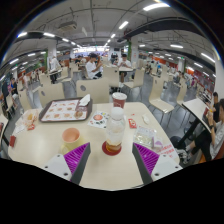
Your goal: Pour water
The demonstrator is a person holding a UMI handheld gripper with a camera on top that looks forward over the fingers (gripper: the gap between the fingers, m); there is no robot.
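A clear plastic bottle (115, 130) with a red cap and an orange base stands upright on the pale table (110, 170), just ahead of my fingers and between their lines. My gripper (112, 158) is open, its purple pads (75, 157) wide apart on either side, not touching the bottle. An orange cup (71, 134) stands on the table to the left of the bottle. A red paper cup (119, 99) stands farther back, beyond the bottle.
A tray (63, 110) with items lies at the far left of the table. Small things lie near a plate (98, 118) and at the right (163, 148). Chairs, other tables and seated people fill the hall beyond.
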